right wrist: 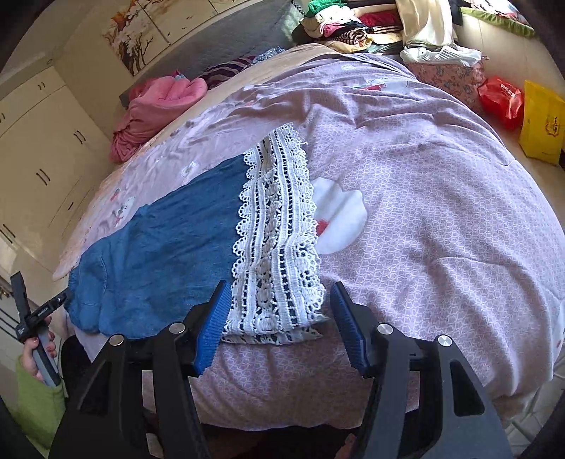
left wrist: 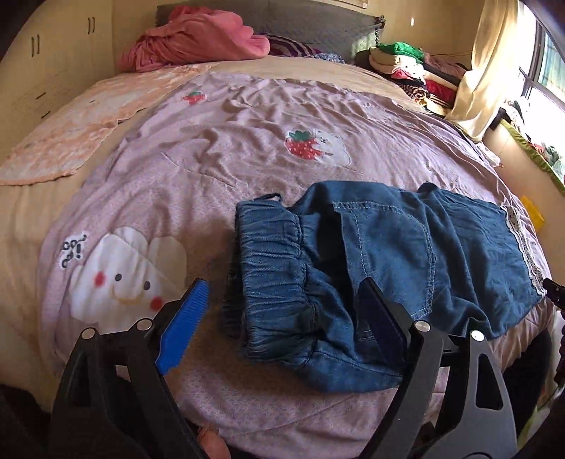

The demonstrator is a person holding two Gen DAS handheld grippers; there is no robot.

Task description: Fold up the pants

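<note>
On the bed point(left wrist: 176, 197), folded pants point(left wrist: 370, 254) lie between both grippers' spread, empty fingers point(right wrist: 215, 328).

1. Home bedroom: a bed point(left wrist: 247, 406) w/ pink cartoon quilt point(left wrist: 219, 148) is filling both views.
2. Cream wardrobe point(right wrist: 39, 141) is standing along the wall; a tree painting point(right wrist: 141, 31) is hanging over the grey headboard point(left wrist: 300, 28).
3. Clothes pile point(left wrist: 413, 74) & pink blanket point(left wrist: 197, 39) are lying at the bed's head; curtain point(left wrist: 491, 60) is hanging by the window point(left wrist: 551, 67).

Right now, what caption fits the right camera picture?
Open right gripper above the denim pants' lace hem.
</note>
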